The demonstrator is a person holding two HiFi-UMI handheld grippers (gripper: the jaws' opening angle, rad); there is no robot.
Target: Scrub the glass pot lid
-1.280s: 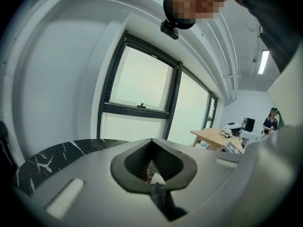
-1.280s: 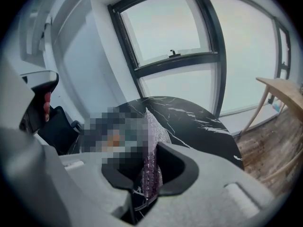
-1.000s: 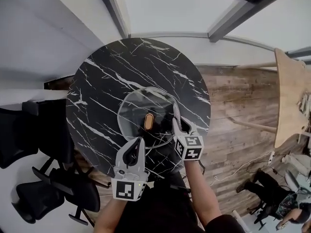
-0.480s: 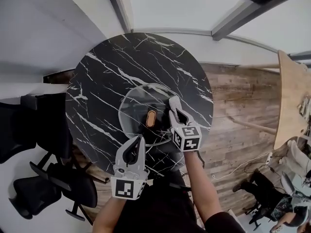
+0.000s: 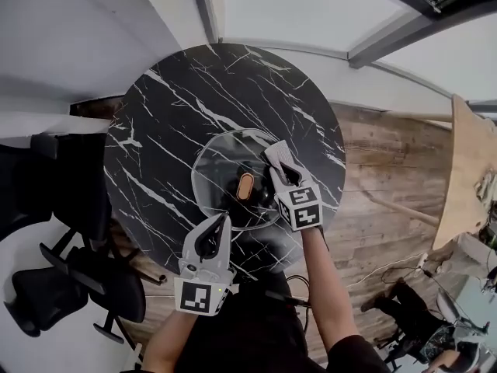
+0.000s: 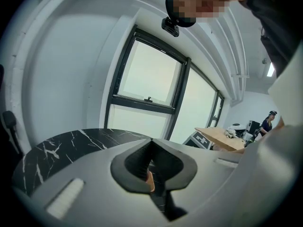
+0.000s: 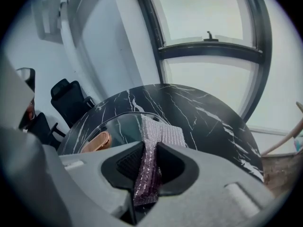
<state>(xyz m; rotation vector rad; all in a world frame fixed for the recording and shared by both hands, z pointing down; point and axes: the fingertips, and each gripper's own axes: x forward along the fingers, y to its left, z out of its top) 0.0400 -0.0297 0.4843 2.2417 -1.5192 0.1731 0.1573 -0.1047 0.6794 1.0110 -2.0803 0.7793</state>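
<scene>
Right gripper (image 5: 273,155), jaws pinching the sponge (image 7: 158,132), has slid from the lid's (image 5: 217,169) near rim past its handle (image 5: 246,186): scrubbing is underway. Lid lies toward the counter's (image 5: 178,99) near edge. Left gripper (image 5: 222,222), jaws pressed together, waits there

black marble round table (image 5: 178,123) | black office chairs (image 5: 46,301) left | wooden tabletop (image 5: 468,177) right | plank floor (image 5: 380,169)

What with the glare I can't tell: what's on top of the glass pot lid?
Its copper-coloured handle and a silvery mesh scrubbing pad gripped by the right tongs; contact underneath is hidden.
</scene>
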